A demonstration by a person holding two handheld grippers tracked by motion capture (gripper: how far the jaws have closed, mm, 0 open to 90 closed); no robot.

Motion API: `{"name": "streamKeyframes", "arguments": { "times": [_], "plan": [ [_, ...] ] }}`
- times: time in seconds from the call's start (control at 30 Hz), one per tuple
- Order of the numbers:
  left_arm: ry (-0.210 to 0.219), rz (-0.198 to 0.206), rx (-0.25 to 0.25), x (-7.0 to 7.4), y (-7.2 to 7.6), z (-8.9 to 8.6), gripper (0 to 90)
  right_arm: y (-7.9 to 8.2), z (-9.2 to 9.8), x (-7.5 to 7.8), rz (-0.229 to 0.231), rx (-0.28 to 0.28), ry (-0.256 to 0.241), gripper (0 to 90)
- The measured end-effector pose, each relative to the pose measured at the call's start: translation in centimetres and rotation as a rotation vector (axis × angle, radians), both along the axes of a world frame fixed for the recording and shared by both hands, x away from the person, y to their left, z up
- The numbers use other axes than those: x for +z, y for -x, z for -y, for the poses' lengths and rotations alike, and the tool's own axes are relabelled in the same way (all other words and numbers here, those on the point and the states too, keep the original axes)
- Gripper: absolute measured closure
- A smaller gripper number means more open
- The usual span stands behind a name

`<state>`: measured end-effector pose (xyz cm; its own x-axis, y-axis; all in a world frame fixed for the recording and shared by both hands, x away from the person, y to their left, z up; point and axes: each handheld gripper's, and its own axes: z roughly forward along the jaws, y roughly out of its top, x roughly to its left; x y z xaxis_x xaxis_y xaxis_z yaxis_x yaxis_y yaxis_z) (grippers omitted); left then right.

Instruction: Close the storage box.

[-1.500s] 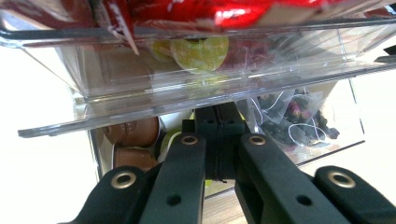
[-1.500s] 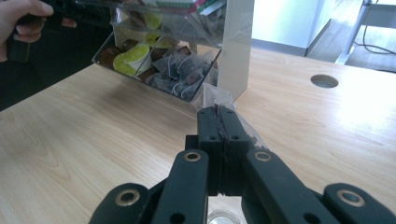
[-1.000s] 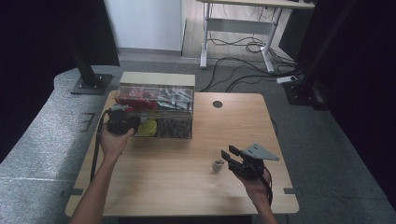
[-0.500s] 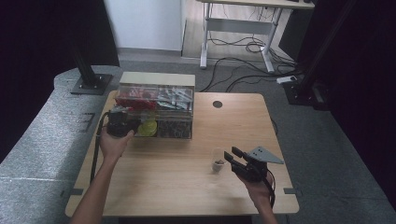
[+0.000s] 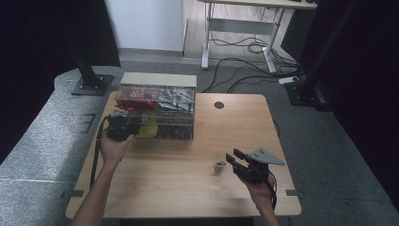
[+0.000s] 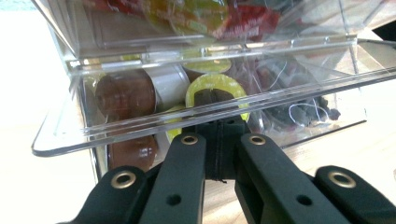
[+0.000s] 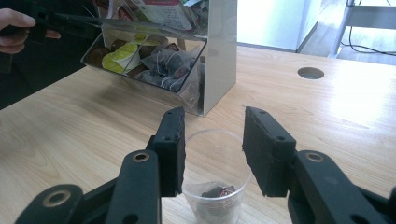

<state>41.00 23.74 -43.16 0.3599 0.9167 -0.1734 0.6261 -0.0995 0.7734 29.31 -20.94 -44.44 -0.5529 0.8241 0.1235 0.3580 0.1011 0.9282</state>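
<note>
between right gripper [image 7: 212, 140] jaws: one cup [image 7: 215, 173] (one sachet [image 7: 217, 192] inside).

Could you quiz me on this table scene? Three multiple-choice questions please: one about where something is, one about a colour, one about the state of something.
1. Where does the clear plastic cup stand?
A. inside the clear box
B. on the wooden table, just ahead of the right tongs
C. on the floor

2. What colour is the lid of the pod just behind the flap in the left gripper view?
A. blue
B. white
C. yellow-green

3. How is the lower flap of the clear box?
A. lifted open by the left tongs
B. shut flat
C. taken off and lying on the table

Answers:
1. B: the right gripper view shows the cup on the wood, in line with the gap between the open jaws.
2. C: its lid is yellow-green around a dark middle.
3. A: the jaws are shut on the flap's edge, which juts outward.
</note>
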Motion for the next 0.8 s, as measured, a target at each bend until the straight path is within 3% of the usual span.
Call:
{"name": "streamKeyframes", "arguments": {
  "times": [0.37,0.8],
  "plan": [
    [0.013,-0.037,-0.004,-2.4,0.7,-0.4,90.0,-0.1,0.3,-0.4,-0.016,-0.004,-0.004,58.5],
    [0.012,-0.055,-0.01,-3.8,0.8,-0.4,90.0,-0.2,0.1,-1.0,-0.027,-0.002,0.003,58.5]
  ]
}}
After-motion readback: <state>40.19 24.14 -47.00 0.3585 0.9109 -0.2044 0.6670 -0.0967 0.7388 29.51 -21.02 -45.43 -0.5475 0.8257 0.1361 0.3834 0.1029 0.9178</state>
